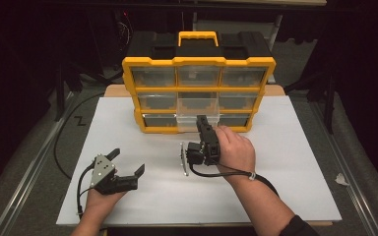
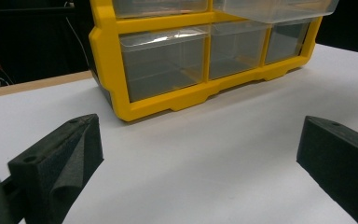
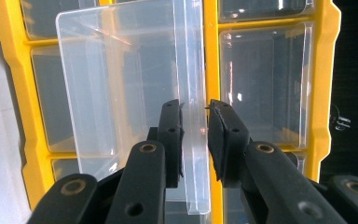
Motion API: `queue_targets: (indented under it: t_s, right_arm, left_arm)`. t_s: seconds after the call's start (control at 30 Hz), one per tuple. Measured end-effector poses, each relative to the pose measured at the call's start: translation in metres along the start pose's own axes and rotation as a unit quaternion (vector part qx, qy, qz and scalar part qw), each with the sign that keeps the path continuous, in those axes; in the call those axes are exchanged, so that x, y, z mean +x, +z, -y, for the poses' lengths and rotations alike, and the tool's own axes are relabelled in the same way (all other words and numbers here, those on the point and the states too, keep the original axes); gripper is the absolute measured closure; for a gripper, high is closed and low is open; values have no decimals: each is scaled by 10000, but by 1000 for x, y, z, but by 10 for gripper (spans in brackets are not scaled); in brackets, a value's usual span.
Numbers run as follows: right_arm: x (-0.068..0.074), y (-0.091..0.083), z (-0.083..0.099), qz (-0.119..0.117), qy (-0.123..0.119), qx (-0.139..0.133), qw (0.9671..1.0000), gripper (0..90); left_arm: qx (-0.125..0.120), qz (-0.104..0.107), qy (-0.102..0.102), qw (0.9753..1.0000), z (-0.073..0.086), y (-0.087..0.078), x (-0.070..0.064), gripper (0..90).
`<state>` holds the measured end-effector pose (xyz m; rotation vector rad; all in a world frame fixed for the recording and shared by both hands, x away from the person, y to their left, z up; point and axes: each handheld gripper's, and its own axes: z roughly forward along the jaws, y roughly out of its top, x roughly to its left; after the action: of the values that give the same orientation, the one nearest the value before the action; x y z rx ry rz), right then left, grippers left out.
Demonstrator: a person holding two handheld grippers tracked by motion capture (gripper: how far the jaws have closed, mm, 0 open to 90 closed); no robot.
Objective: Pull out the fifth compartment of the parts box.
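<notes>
The work in hand is judged to be the handling of a clear drawer [image 1: 197, 114] in the middle column of the yellow organiser [image 1: 198, 93], which stands at the far side of the white counter [image 1: 285, 162]; the drawer is seen pulled partly out toward the person. The right gripper [image 1: 203, 124] is set directly in front of it, and in the right gripper view the jaws are closed to a narrow gap on the drawer's front wall [image 3: 193, 116], pinching it; the drawer's slide axis runs straight from organiser toward the person, in line with that gripper, so any coming pull or push is judged to lie along this line. The left gripper [image 1: 128, 162] is held well apart at the near left, jaws spread wide and empty. No brand, label or writing can be read.
</notes>
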<state>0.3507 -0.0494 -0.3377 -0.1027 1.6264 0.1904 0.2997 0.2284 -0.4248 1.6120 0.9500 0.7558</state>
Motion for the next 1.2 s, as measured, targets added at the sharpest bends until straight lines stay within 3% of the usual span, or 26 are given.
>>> queue_targets:
  t_s: [0.2, 0.27, 0.6, 0.8, 1.2]
  right_arm:
    - [0, 0, 0, -18, 19, 5, 10000, 767]
    - [-2, -1, 0, -42, 51, -7, 10000, 683]
    - [0, -16, 11, -227, 132, -135, 9996, 550]
    - [17, -25, 19, -423, 68, -186, 9989, 467]
    - [67, -35, 37, -877, 2, -148, 9960, 387]
  left_arm:
    - [-4, 3, 1, 10000, 0, 0, 0, 7]
    - [-3, 2, 3, 10000, 0, 0, 0, 7]
    - [3, 0, 17, 10000, 0, -1, 0, 7]
    - [11, -18, 26, 10000, 0, 0, 0, 7]
    - [13, -13, 28, 10000, 0, 0, 0, 8]
